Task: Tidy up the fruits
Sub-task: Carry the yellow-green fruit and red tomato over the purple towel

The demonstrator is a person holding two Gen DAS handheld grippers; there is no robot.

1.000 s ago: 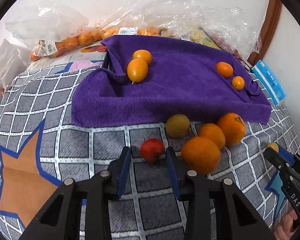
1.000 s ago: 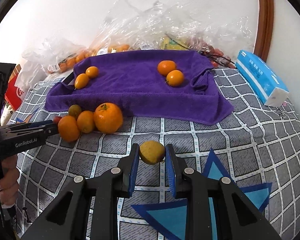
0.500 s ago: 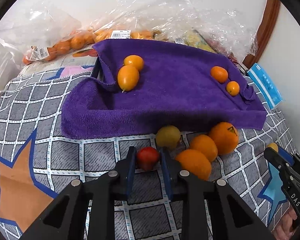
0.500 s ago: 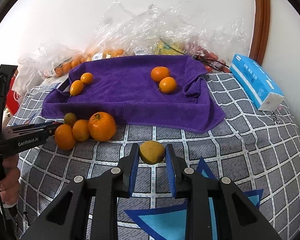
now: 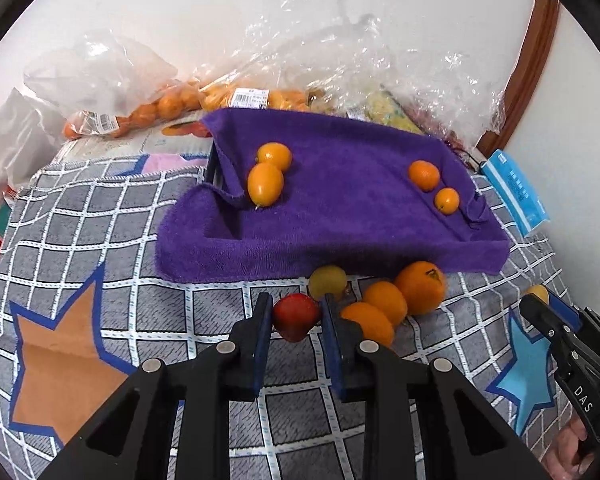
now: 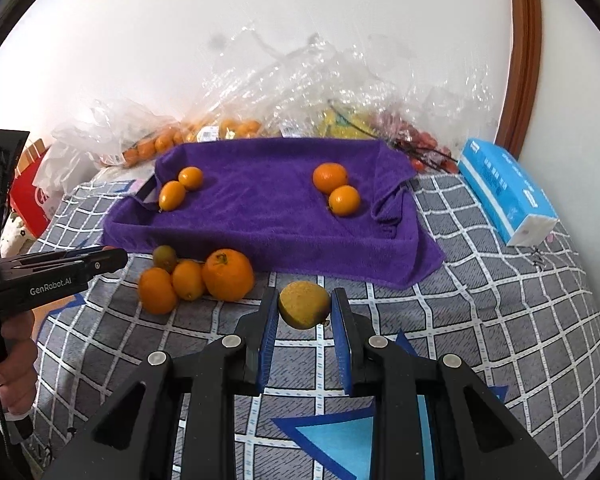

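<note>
My left gripper [image 5: 296, 310] is shut on a small red fruit [image 5: 295, 316], lifted just off the checked cloth. My right gripper [image 6: 305, 308] is shut on a yellow-green fruit [image 6: 304, 305], also raised. Behind both lies a tray draped with a purple towel [image 5: 340, 200] [image 6: 268, 208]. Two oval orange fruits [image 5: 265, 183] rest at its left and two round ones [image 5: 424, 175] at its right. In front of the tray sit a greenish fruit [image 5: 327, 282] and three oranges [image 5: 420, 288] [image 6: 227, 274]. The left gripper also shows from the side [image 6: 100, 258] in the right wrist view.
Clear plastic bags of oranges and other fruit [image 5: 172, 108] [image 6: 300, 120] line the wall behind the tray. A blue tissue pack [image 6: 504, 192] lies at the right. A wooden frame [image 6: 524, 60] stands in the far right corner. A red box [image 6: 32, 196] sits at the left edge.
The left jaws have closed on the red fruit and lifted it off the cloth. The right gripper has risen with the yellow-green fruit still in it.
</note>
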